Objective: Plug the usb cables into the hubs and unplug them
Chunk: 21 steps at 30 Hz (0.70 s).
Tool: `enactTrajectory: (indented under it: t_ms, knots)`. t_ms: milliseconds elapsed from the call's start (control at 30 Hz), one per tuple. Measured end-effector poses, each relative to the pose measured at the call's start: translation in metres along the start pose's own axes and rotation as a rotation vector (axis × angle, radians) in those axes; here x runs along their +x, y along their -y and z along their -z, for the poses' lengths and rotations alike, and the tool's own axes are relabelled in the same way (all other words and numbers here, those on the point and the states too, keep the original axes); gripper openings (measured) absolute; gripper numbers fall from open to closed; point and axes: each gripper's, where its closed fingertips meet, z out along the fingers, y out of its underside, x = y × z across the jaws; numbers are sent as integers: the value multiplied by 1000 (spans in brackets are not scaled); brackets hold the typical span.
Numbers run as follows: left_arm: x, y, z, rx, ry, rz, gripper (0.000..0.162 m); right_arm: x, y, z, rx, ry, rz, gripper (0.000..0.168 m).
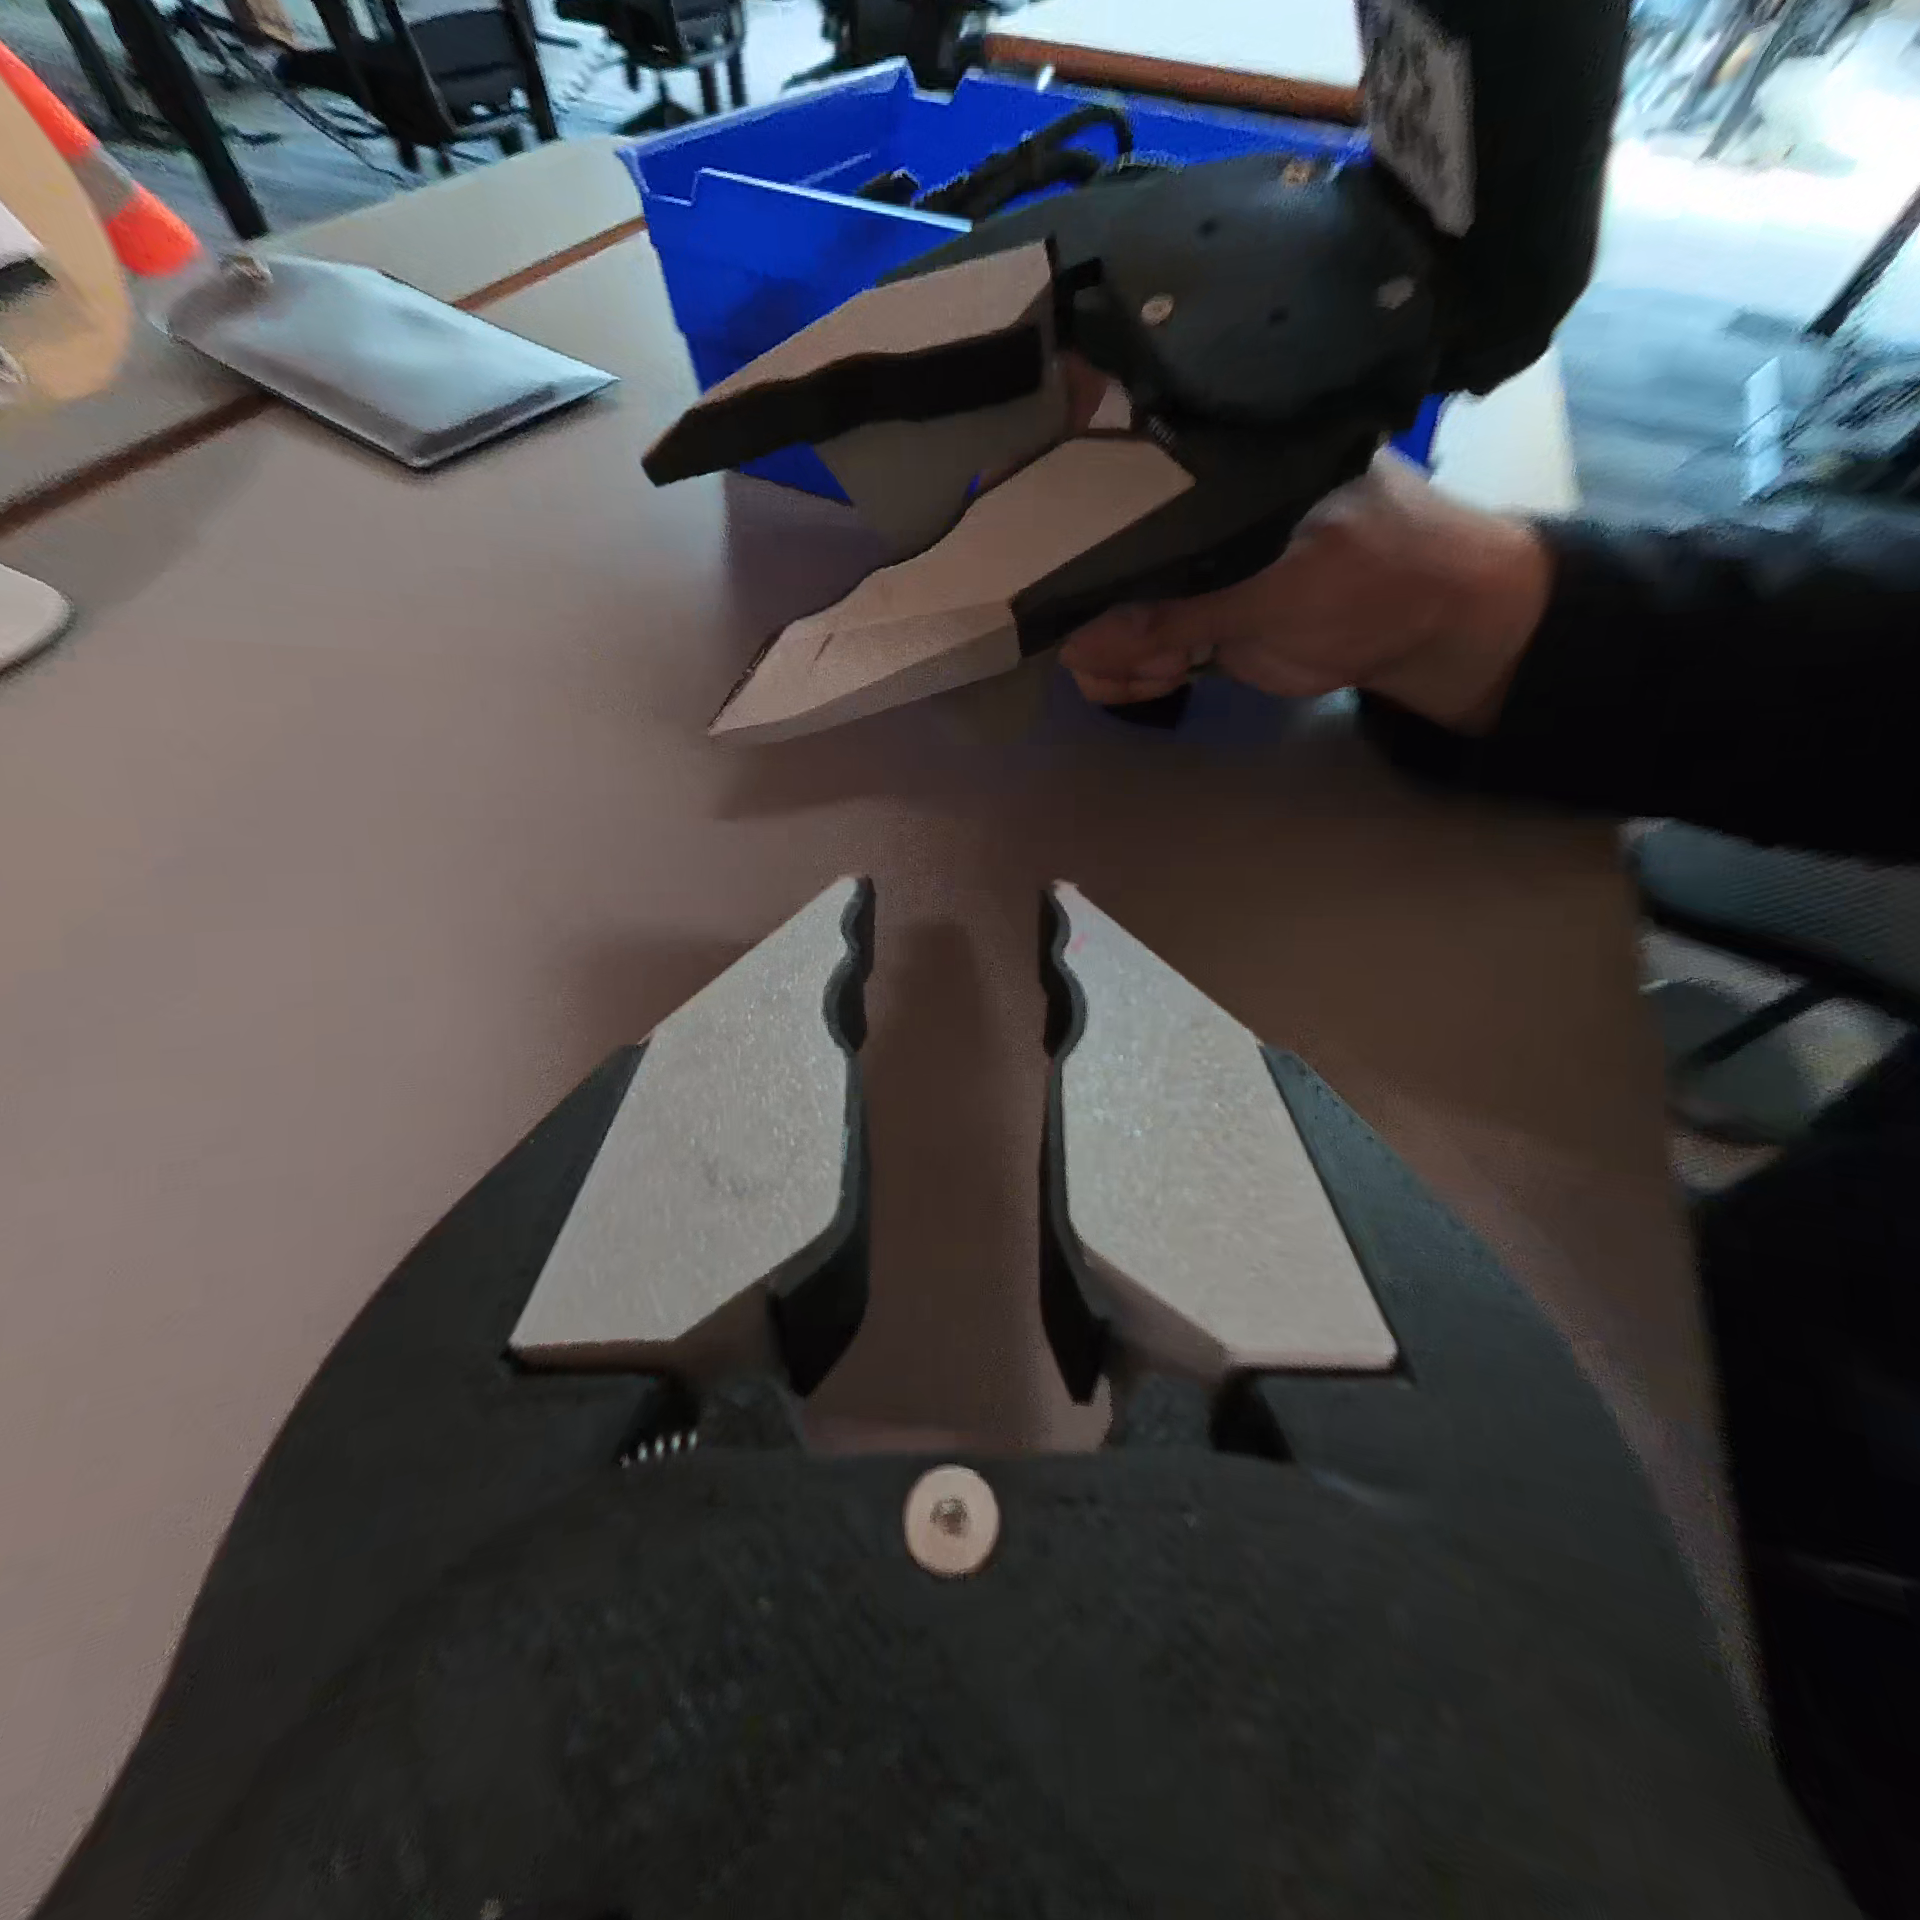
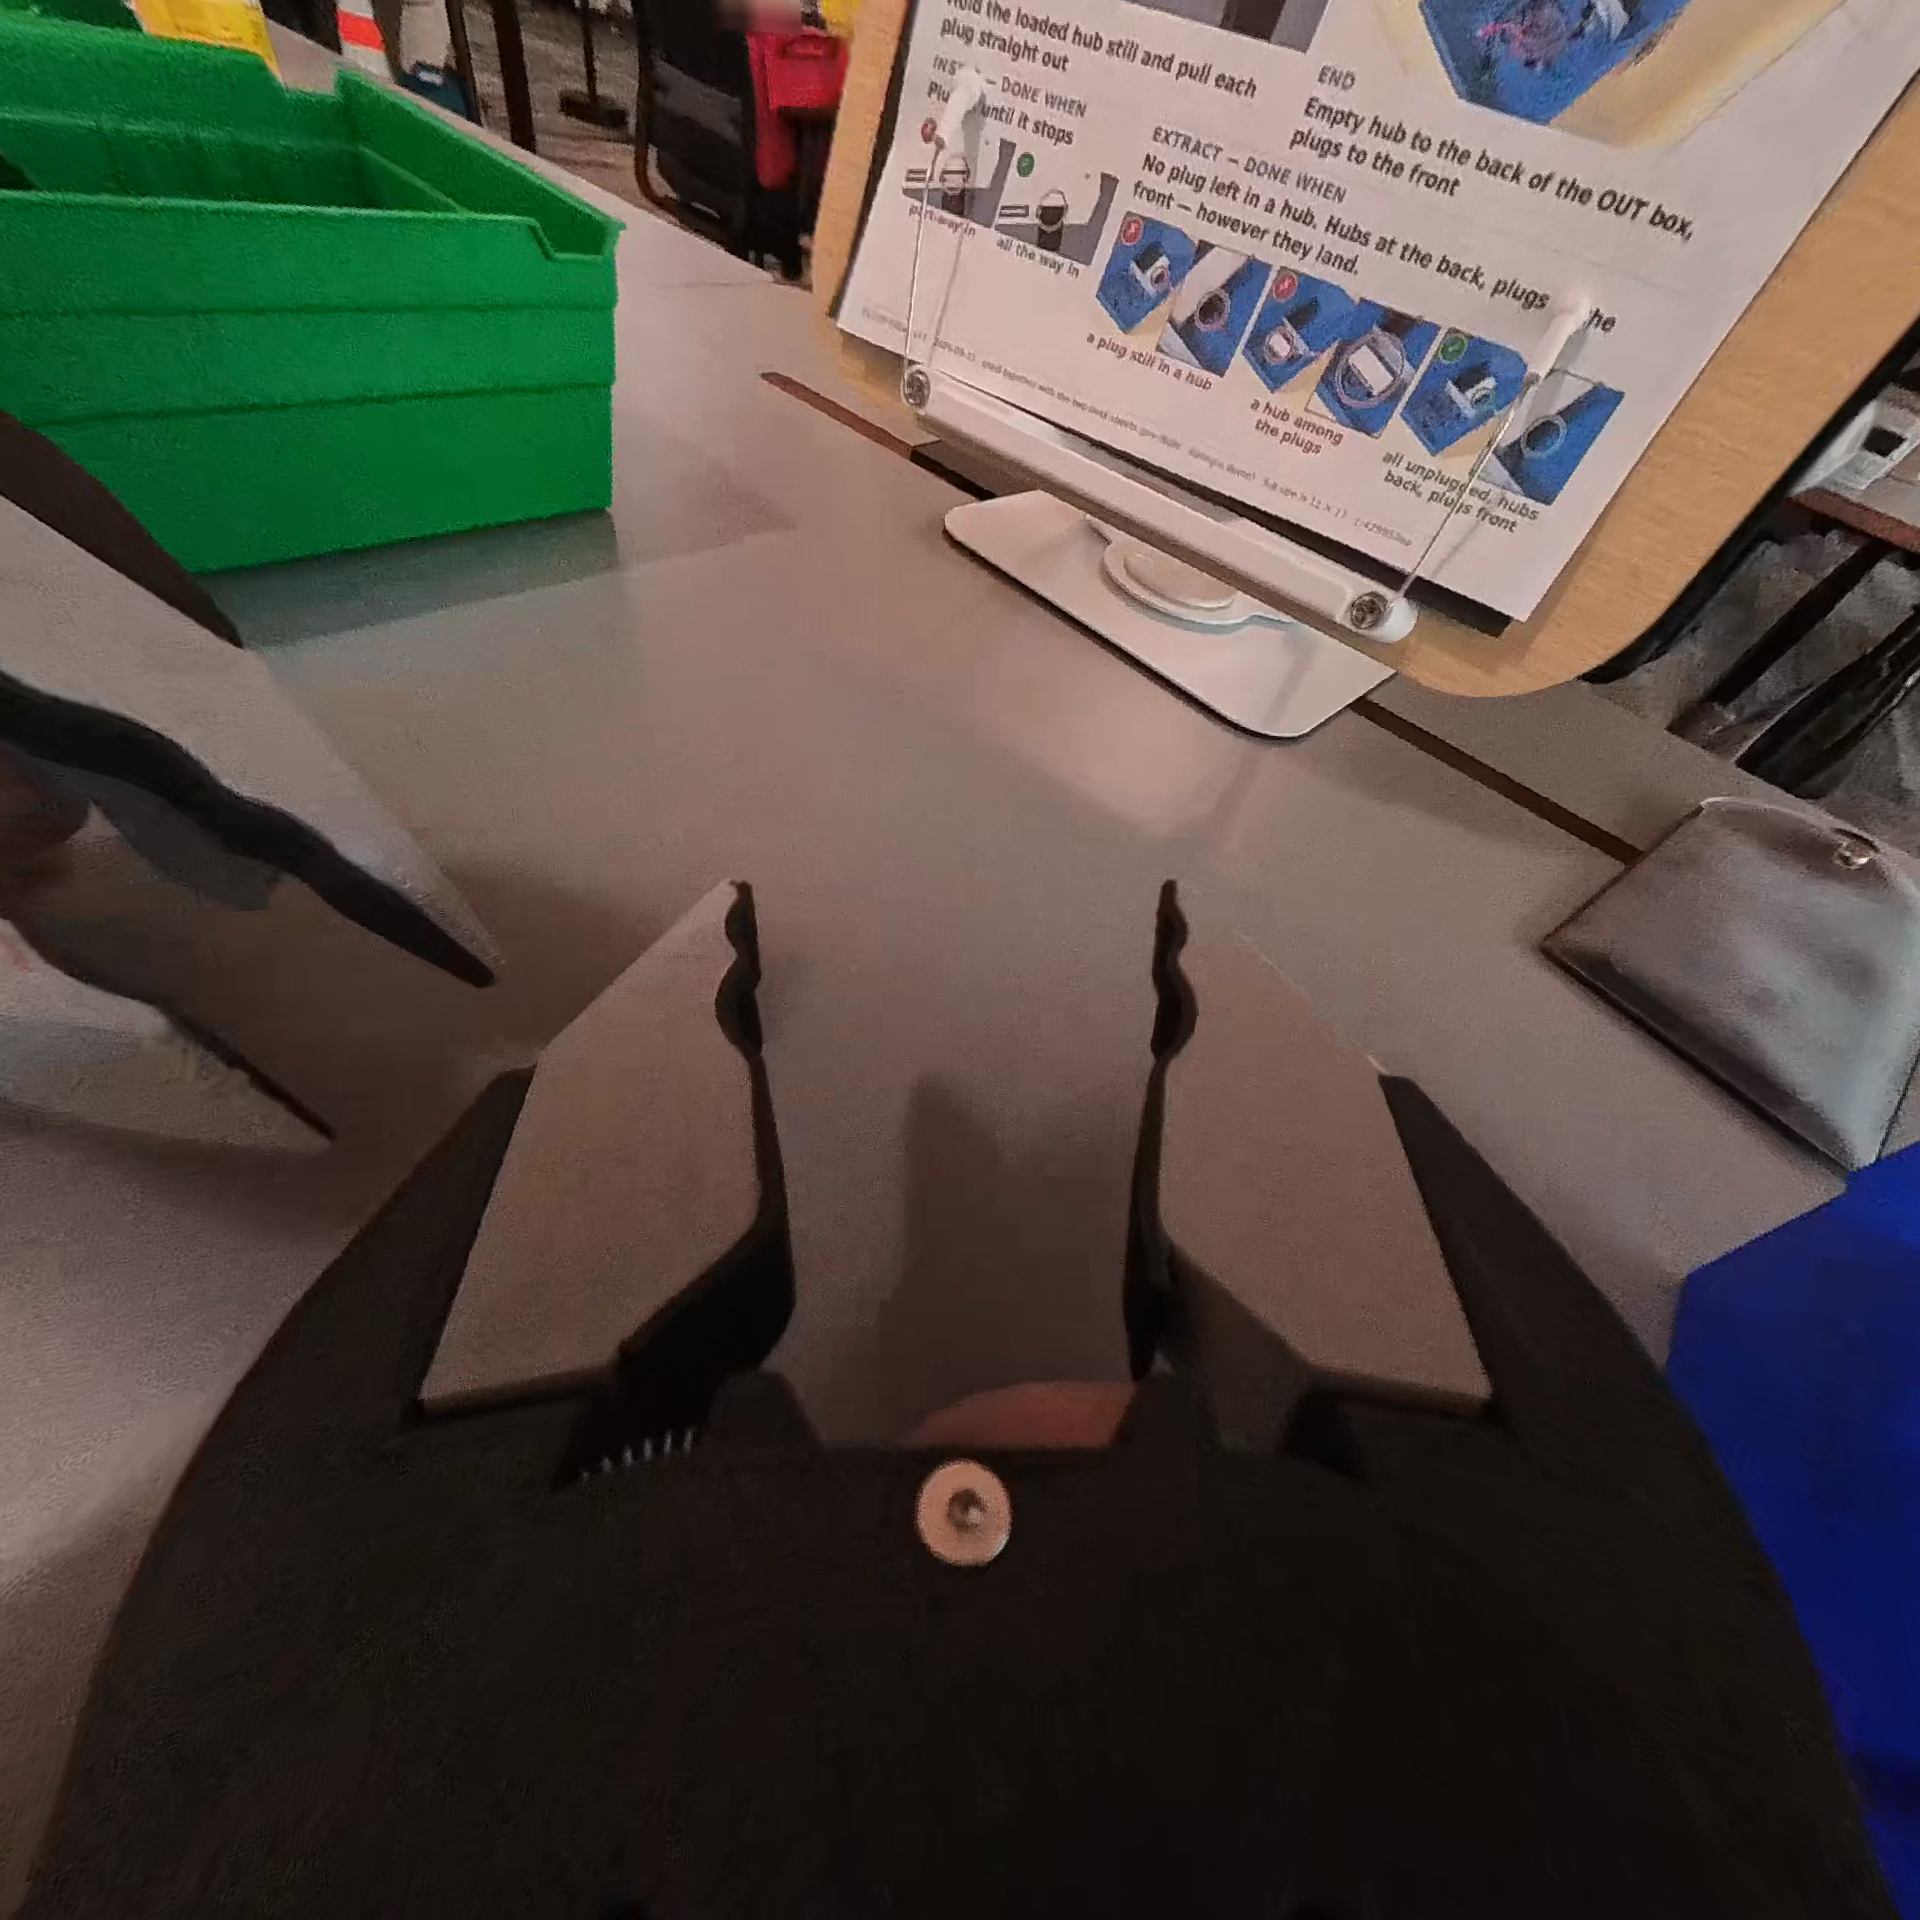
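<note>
Both tools gape, empty, over grey table (image 1: 364, 831) w/ blue bin (image 1: 748, 239).

Grey-brown table (image 2: 935, 790) bearing: a green bin (image 2: 312, 343) at far left; a printed sheet (image 2: 1299, 239) clipped to a wooden board on a white stand (image 2: 1174, 613); a silver pouch (image 1: 384, 353) lying flat; and a blue bin (image 1: 790, 208) holding dark cables (image 1: 1018, 166). Chairs stand beyond.

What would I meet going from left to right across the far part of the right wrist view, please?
Green bin → white stand with a printed sheet → grey pouch → blue bin's edge. The right tool hangs open in front.
</note>
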Motion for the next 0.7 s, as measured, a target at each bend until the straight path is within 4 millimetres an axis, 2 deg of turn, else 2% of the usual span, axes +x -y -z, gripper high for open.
enactTrajectory:
  t_ms: [67, 133, 233, 300, 400, 467, 500, 567, 633, 700]
  knots:
    - [-10, -9, 0, -50, 100, -93, 31, 2, 4, 1, 14, -43, 35, 75]
    - [-20, -12, 8, -75, 220, -135, 34, 6, 15, 13, 36, -115, 25, 76]
    - [-17, -3, 40, -18, 371, -151, 39, -7, 44, 57, 154, -140, -33, 72]
    - [-9, -12, 63, -67, 405, -134, 53, -17, 49, 86, 190, -151, -38, 71]
    - [2, -28, 103, -121, 443, -107, 52, -21, 36, 124, 132, -181, -26, 77]
    - [8, -33, 133, -87, 465, -64, 43, -24, 25, 149, 86, -166, -55, 85]
    - [9, -36, 148, -73, 483, -33, 45, -27, 18, 162, 59, -145, -71, 86]
    - [7, -47, 177, -70, 533, 39, 68, -28, 1, 186, -1, -142, -96, 93]
    - [2, -56, 206, -73, 597, 68, 71, -19, -12, 207, -44, -193, -114, 102]
    - [-8, -63, 236, -57, 695, 85, 72, -4, -26, 228, -102, -267, -140, 123]
